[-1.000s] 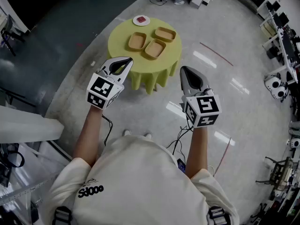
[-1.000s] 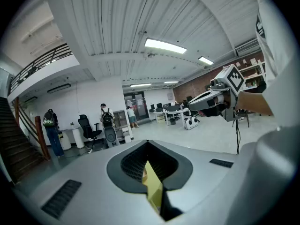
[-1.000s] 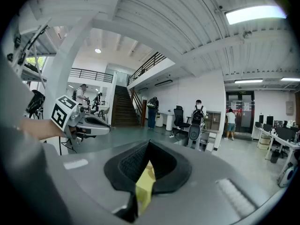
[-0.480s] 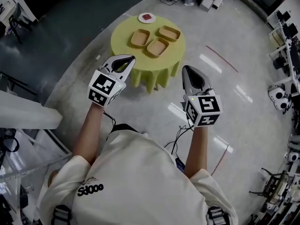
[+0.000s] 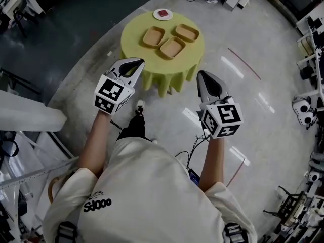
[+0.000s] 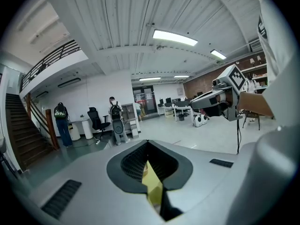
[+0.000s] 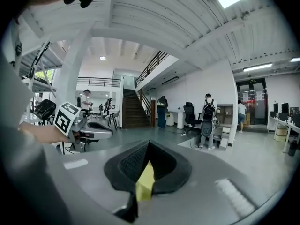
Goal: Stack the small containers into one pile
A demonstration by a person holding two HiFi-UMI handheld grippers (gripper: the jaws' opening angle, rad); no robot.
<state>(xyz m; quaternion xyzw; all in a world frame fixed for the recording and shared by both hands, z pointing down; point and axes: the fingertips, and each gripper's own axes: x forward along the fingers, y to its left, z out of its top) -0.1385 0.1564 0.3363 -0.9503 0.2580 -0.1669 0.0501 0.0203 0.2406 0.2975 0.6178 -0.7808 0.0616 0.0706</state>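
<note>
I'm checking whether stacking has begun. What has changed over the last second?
The person has stepped toward the yellow table: one leg has swung forward into view. Nothing was taken hold of or let go. The left tool and right tool stay shut and empty, out in front; the three containers lie unstacked beside the small plate.

Three small containers point(image 5: 153, 36) point(image 5: 187, 32) point(image 5: 172, 47) lie on one round yellow desk point(image 5: 135, 30), along with one white plate point(image 5: 163, 14). Two tools show: the left tool point(image 5: 134, 61) and the right tool point(image 5: 202, 75).
</note>
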